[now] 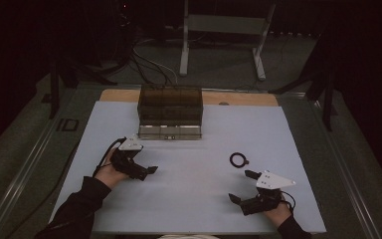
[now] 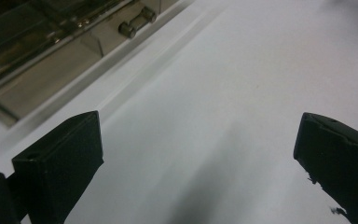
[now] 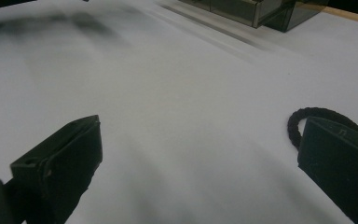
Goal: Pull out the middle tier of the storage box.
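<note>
A smoky see-through drawer box (image 1: pixel 169 111) stands at the back middle of the white mat (image 1: pixel 194 209). A black hair tie (image 1: pixel 238 160) lies flat on the mat, right of centre. My left gripper (image 1: pixel 145 162) hovers low just in front of the box's left corner, open, with bare mat between its jaws (image 2: pixel 198 154). In the left gripper view the drawer box (image 2: pixel 51 46) and its small metal handle (image 2: pixel 137 23) are at the upper left. My right gripper (image 1: pixel 240 186) is open near the front right. In its own view (image 3: pixel 198 158) the hair tie (image 3: pixel 294 122) is partly hidden behind one jaw.
A wooden table edge (image 1: pixel 238 98) shows behind the mat. Beyond it the dark floor holds cables (image 1: pixel 149 64) and a white metal stand (image 1: pixel 224 30). A metal rail (image 1: pixel 25 164) runs along the left side. The person's sleeves enter at the bottom.
</note>
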Motion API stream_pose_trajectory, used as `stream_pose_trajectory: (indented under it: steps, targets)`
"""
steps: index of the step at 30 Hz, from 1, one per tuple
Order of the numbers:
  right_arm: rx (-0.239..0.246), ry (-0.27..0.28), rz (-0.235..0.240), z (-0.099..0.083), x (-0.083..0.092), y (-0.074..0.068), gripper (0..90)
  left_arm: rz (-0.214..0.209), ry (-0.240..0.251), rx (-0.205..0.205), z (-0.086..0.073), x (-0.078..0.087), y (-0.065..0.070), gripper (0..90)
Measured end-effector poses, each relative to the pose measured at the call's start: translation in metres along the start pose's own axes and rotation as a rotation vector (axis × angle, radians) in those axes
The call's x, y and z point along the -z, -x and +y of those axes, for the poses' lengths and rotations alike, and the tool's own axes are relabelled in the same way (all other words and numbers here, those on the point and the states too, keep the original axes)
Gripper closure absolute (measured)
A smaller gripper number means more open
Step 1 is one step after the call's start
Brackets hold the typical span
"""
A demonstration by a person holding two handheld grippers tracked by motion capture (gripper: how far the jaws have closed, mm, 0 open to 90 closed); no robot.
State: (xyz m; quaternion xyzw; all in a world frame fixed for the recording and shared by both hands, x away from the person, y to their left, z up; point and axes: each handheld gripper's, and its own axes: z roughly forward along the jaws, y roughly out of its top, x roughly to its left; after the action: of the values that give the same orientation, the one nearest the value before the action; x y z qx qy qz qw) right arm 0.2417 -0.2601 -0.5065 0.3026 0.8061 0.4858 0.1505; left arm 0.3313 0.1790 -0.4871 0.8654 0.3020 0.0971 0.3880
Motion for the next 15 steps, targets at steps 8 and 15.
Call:
stream_pose_trajectory:
  steps: [8, 15]
  targets:
    - [0.002, 0.001, -0.001, 0.0, 0.0, 0.0, 0.0, 0.005, 0.01, 0.015, -0.025, 0.005, 0.012, 2.6]
    - [0.0, -0.001, -0.002, 0.0, 0.0, 0.001, 0.0, 0.03, 0.074, 0.036, -0.043, 0.009, 0.017, 2.6]
